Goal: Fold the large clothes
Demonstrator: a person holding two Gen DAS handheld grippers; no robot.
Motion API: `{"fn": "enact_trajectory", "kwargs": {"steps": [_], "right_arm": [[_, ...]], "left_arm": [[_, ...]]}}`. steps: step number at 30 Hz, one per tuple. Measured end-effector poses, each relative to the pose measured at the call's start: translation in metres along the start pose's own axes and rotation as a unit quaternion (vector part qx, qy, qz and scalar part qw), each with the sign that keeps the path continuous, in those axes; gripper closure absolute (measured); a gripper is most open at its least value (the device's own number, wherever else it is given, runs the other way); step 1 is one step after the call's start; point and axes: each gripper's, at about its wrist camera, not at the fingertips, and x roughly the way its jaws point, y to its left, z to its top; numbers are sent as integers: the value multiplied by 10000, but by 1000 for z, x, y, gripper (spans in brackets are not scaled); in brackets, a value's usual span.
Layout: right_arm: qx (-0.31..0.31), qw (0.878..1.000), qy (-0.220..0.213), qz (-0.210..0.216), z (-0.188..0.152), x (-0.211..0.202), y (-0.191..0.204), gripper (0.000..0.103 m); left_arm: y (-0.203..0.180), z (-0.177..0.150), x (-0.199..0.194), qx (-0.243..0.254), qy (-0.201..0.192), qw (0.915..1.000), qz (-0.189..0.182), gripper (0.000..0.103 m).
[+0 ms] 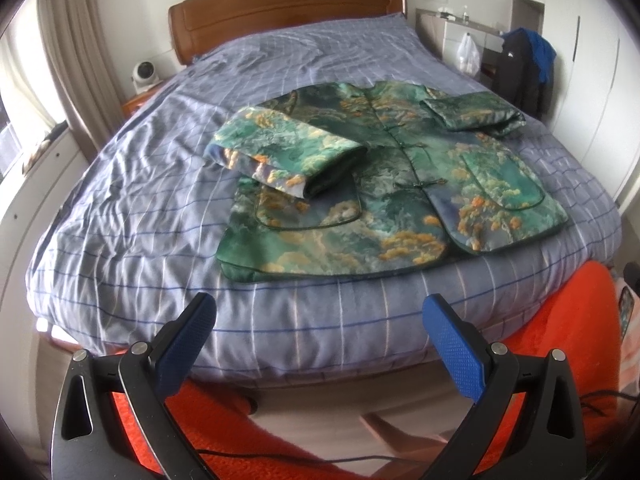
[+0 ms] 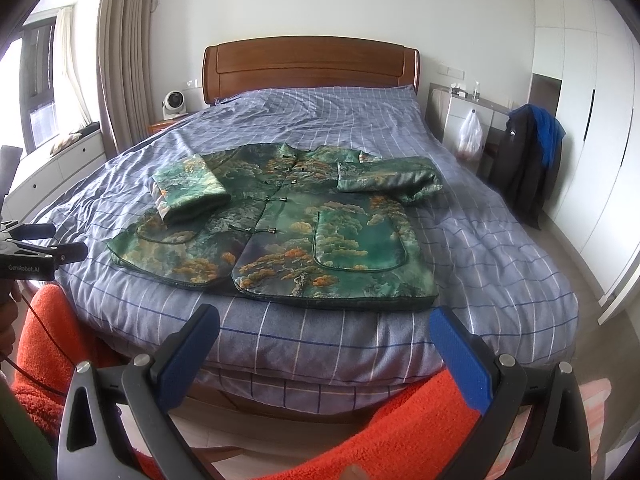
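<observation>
A green jacket with an orange and teal tree print [image 1: 392, 184] lies front up on the blue checked bed [image 1: 160, 200], buttoned, hem toward me. It also shows in the right wrist view [image 2: 288, 232]. Its left sleeve [image 1: 280, 152] and right sleeve [image 1: 476, 114] are folded in over the body. My left gripper [image 1: 320, 316] is open and empty, held back from the bed's near edge. My right gripper [image 2: 324, 328] is open and empty, also short of the near edge. The left gripper shows from the side in the right wrist view [image 2: 60, 242].
A wooden headboard [image 2: 312, 68] stands at the far end. A small fan [image 2: 174, 106] sits on the left nightstand. A chair with dark and blue clothes [image 2: 524, 160] and a hanging plastic bag [image 2: 470, 132] stand right of the bed. Orange fabric [image 2: 400, 424] lies below the grippers.
</observation>
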Motion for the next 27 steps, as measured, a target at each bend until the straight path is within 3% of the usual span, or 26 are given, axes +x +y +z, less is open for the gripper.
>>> {"fn": "enact_trajectory", "kwargs": {"steps": [5, 8, 10, 14, 18, 20, 21, 23, 25, 27], "right_arm": [[-31, 10000, 7, 20, 0, 2, 2, 0], [-82, 9999, -61, 125, 4, 6, -2, 0], [-207, 9993, -186, 241, 11, 18, -12, 0], [-474, 9972, 78, 574, 23, 78, -50, 0], [246, 9916, 992, 799, 31, 179, -118, 0], [611, 9884, 1161, 761, 31, 212, -143, 0], [737, 9868, 1219, 774, 30, 223, -151, 0], [961, 9818, 1459, 743, 29, 248, -162, 0], [1043, 9719, 1909, 895, 26, 264, -159, 1], [995, 9629, 2282, 1044, 23, 271, -149, 33]], "left_arm": [[12, 2, 11, 7, 58, 10000, 14, 0], [50, 14, 38, -181, 39, 9998, -104, 0], [87, 26, 76, -493, 302, 9971, -503, 0], [131, 40, 156, -1045, 951, 9791, -1461, 1], [121, 47, 201, -731, 1270, 9760, -1610, 1], [113, 49, 218, -698, 1477, 9741, -1564, 3], [110, 50, 223, -717, 1549, 9735, -1525, 8], [104, 48, 229, -732, 1672, 9731, -1404, 54], [101, 48, 220, -690, 1529, 9759, -1392, 80], [104, 49, 208, -766, 1382, 9770, -1432, 86]]}}
